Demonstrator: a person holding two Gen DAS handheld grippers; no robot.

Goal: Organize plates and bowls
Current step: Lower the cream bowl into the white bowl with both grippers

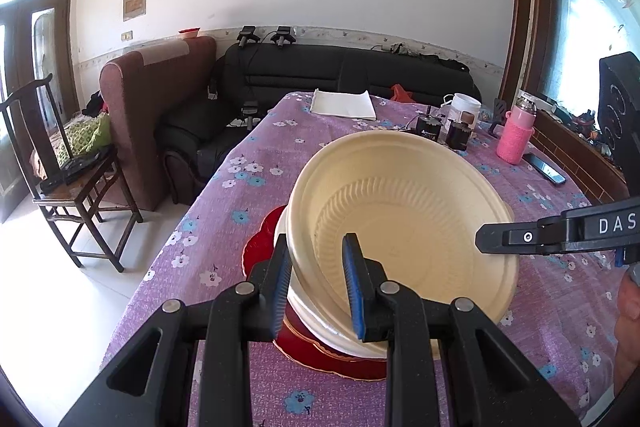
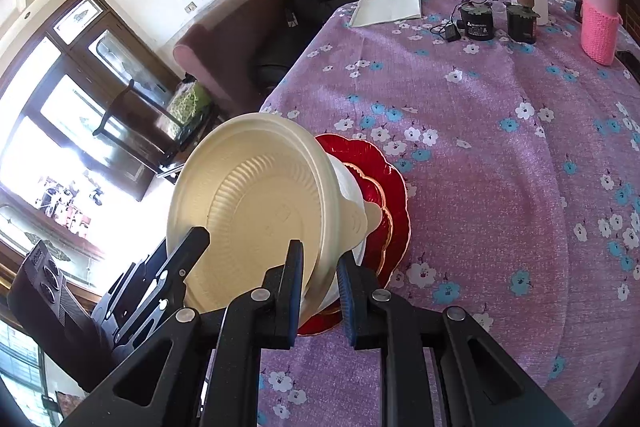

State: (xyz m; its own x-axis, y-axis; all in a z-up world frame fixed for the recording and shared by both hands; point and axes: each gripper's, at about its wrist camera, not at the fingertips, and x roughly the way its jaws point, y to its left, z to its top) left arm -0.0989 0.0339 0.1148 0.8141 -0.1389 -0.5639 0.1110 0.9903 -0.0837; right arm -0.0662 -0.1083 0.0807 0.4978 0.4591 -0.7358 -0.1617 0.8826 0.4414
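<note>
A cream ribbed bowl (image 1: 404, 223) (image 2: 260, 203) hangs tilted over a white bowl (image 1: 320, 331) (image 2: 352, 195). That white bowl stands on stacked red plates (image 1: 260, 247) (image 2: 384, 179) with gold edges. My left gripper (image 1: 316, 255) is shut on the cream bowl's near rim, one blue pad inside and one outside. Its finger also shows in the right wrist view, left gripper (image 2: 192, 239). My right gripper (image 2: 320, 267) is shut on the opposite rim; its finger reaches in from the right as the right gripper (image 1: 492, 237). Whether the cream bowl touches the white one is unclear.
The table wears a purple flowered cloth (image 1: 248, 187). At its far end lie a white folded sheet (image 1: 344, 103), a white cup (image 1: 464, 111), small black devices (image 1: 428, 127), a pink bottle (image 1: 516, 135) and a phone (image 1: 544, 169). Sofas and a wooden chair (image 1: 72, 179) stand beyond the left edge.
</note>
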